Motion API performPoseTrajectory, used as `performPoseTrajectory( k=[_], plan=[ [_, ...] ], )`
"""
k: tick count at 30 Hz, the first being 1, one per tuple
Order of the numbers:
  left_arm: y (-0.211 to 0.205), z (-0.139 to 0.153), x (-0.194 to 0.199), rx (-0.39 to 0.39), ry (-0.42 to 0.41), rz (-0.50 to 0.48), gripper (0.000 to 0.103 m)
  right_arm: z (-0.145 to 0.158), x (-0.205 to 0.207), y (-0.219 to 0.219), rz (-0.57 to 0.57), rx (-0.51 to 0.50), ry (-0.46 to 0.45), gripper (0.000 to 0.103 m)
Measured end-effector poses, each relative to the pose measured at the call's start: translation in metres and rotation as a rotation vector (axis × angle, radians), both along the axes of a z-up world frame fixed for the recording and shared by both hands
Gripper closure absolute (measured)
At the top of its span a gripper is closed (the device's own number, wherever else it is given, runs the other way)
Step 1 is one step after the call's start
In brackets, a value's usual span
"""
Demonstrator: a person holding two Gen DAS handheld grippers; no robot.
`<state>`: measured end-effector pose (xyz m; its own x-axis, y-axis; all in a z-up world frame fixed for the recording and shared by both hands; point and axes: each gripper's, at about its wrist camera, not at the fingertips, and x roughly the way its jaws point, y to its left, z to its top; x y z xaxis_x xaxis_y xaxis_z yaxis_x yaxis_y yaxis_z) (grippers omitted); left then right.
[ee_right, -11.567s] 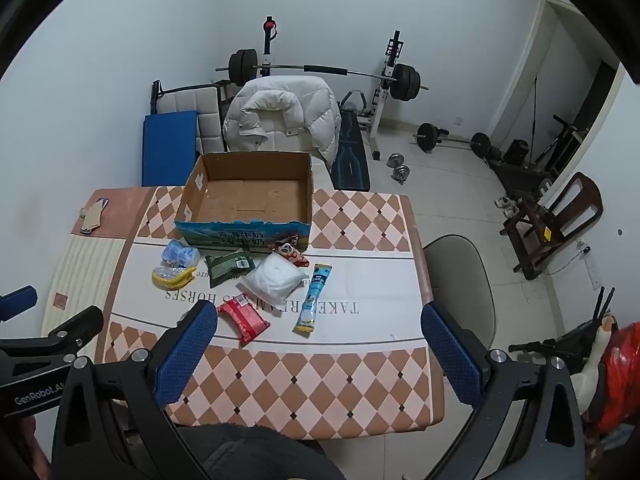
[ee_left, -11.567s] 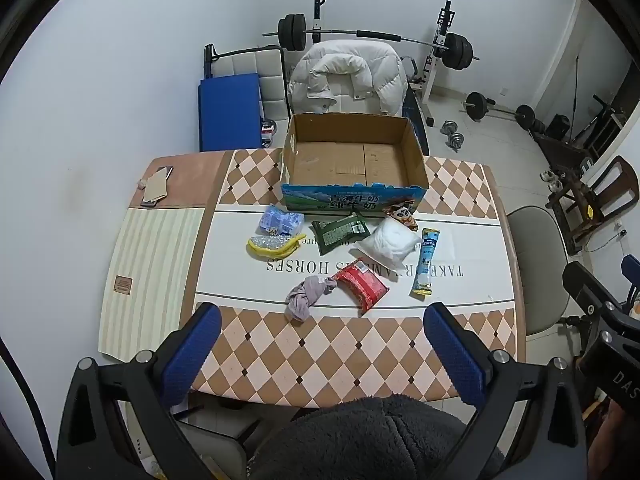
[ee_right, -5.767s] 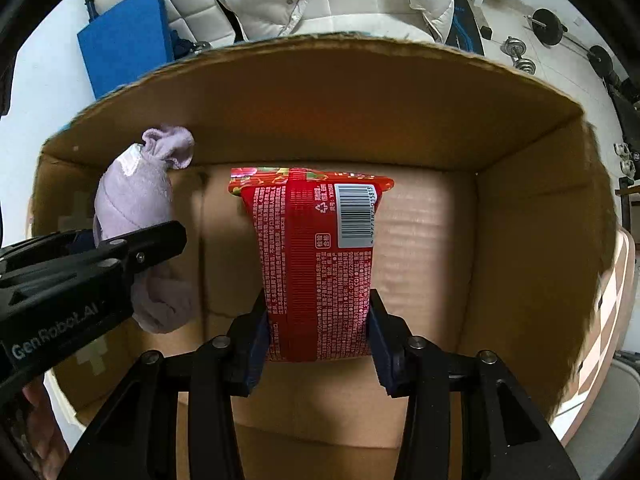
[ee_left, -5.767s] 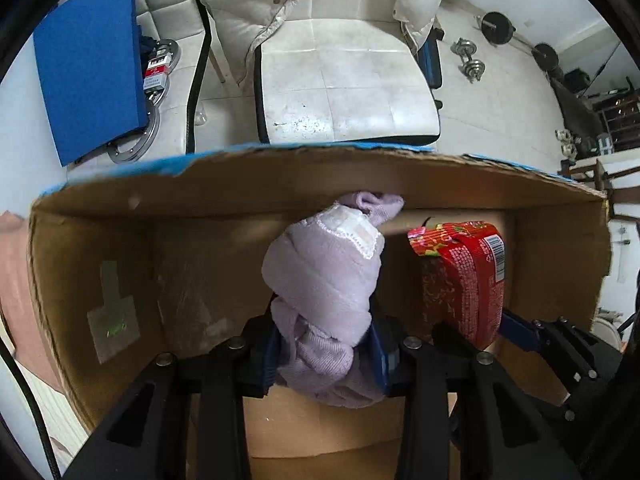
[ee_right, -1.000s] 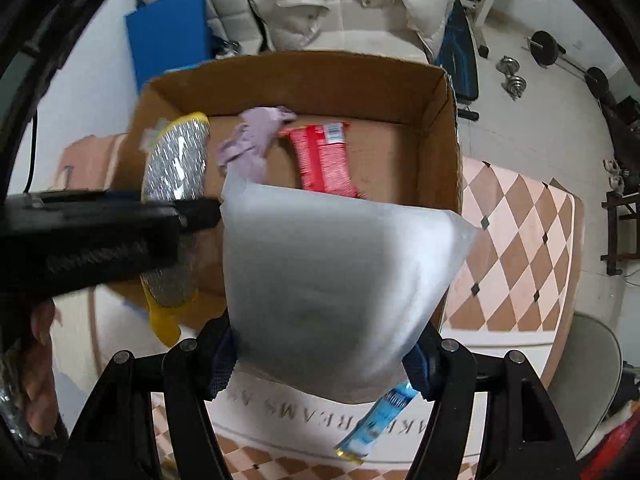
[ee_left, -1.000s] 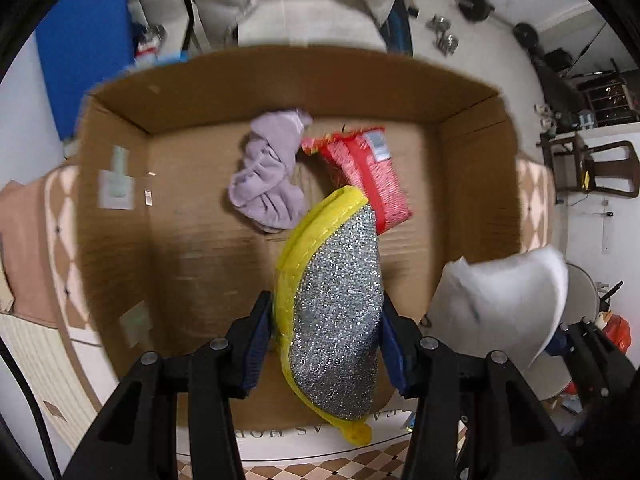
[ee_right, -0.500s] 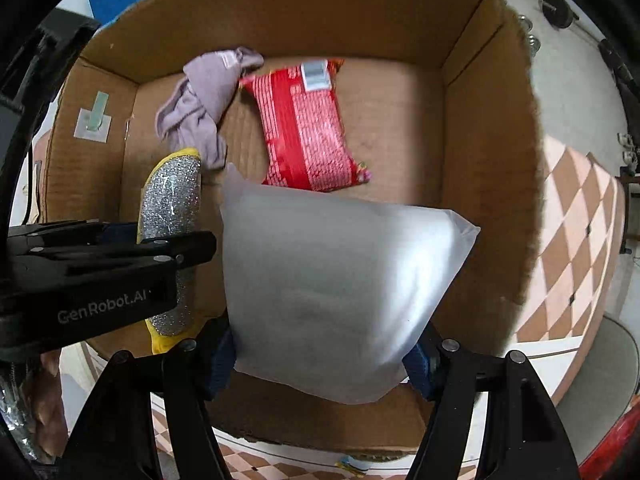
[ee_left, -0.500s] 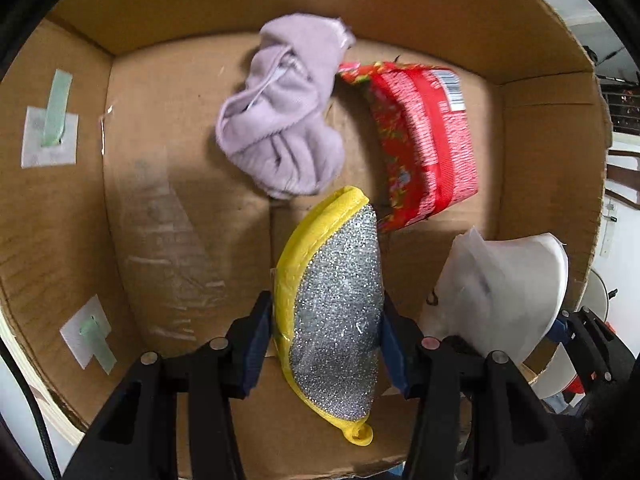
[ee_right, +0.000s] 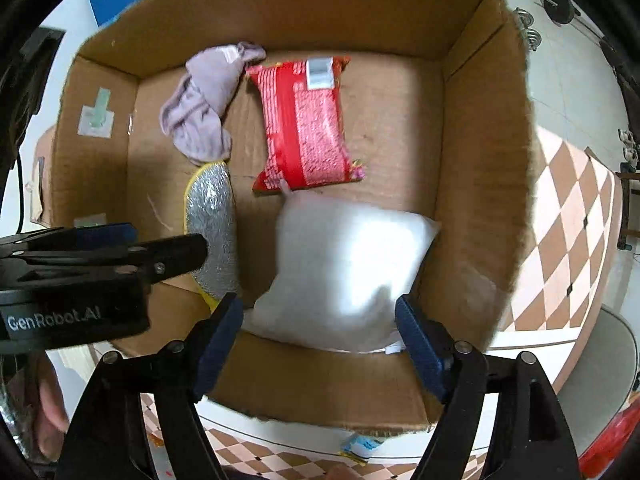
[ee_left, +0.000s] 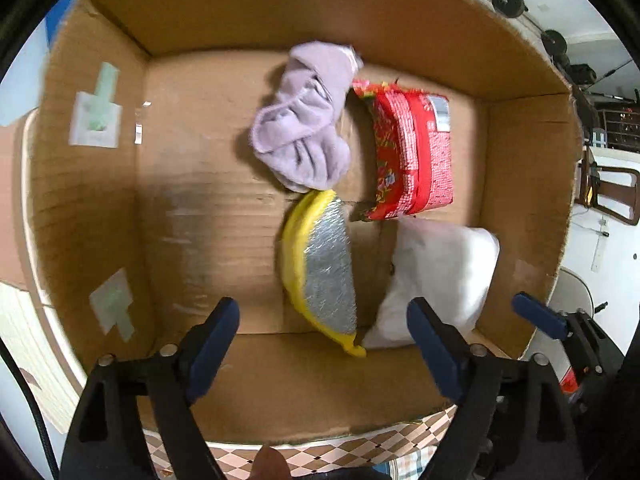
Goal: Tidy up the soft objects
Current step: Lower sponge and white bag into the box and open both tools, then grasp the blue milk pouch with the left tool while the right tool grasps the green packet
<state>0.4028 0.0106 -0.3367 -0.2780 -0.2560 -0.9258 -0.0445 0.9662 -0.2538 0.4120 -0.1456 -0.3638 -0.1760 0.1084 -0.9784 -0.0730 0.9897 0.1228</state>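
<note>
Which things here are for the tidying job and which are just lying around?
For the job:
cardboard box
purple cloth
red packet
yellow sponge
white pouch
blue packet

Just lying around:
weights
wooden chair

Print on red snack packet (ee_right: pixel 306 128) blurred, unreadable. Lower end of silver-and-yellow scrubber (ee_right: pixel 212 220) hidden behind left gripper (ee_right: pixel 132 252) in right wrist view; near edge of white pouch (ee_right: pixel 344 268) cut off behind box wall (ee_right: pixel 320 384). Blue wrapper (ee_right: pixel 362 445) below box mostly hidden, type not discernible.
</note>
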Motion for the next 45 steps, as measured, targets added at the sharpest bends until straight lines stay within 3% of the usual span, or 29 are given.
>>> performPoseTrajectory(
  k=[3,9,14,18,22,26,29,32,36,41,45],
  plan=[
    [0.006,0.02,-0.006,0.024,-0.059,0.0,0.003,0.017,-0.001,0.0,0.002,-0.01,-0.042,0.001],
    [0.008,0.075,-0.022,0.063,-0.191,0.004,0.001,0.055,-0.018,-0.001,-0.004,-0.003,-0.144,0.0],
    [0.015,0.117,-0.053,0.159,-0.353,0.004,0.001,0.075,-0.036,-0.005,-0.066,0.058,-0.186,0.0],
    [0.04,0.122,-0.088,0.259,-0.416,0.064,0.001,0.091,-0.075,-0.007,-0.149,0.091,-0.237,0.0],
    [0.081,0.091,-0.128,0.318,-0.336,0.149,0.001,0.079,-0.126,-0.006,-0.296,0.2,-0.198,0.0],
    [0.133,0.027,-0.157,0.218,-0.136,0.379,0.001,0.03,-0.164,0.007,-0.456,0.309,-0.08,0.0],
    [0.146,-0.005,-0.162,0.206,-0.101,0.485,0.001,-0.002,-0.173,0.026,-0.475,0.248,-0.043,0.004],
    [0.138,-0.034,-0.152,0.221,-0.082,0.479,0.001,-0.023,-0.176,0.048,-0.453,0.14,-0.054,0.006],
    [0.129,-0.06,-0.149,0.241,-0.054,0.443,0.001,-0.031,-0.177,0.067,-0.452,0.115,-0.075,0.006],
    [0.139,-0.046,-0.177,0.331,-0.083,0.318,0.001,-0.041,-0.169,0.087,-0.513,0.139,-0.092,0.006],
    [0.158,-0.03,-0.207,0.315,-0.085,0.301,0.001,-0.06,-0.164,0.108,-0.519,0.105,-0.071,0.006]
  ],
)
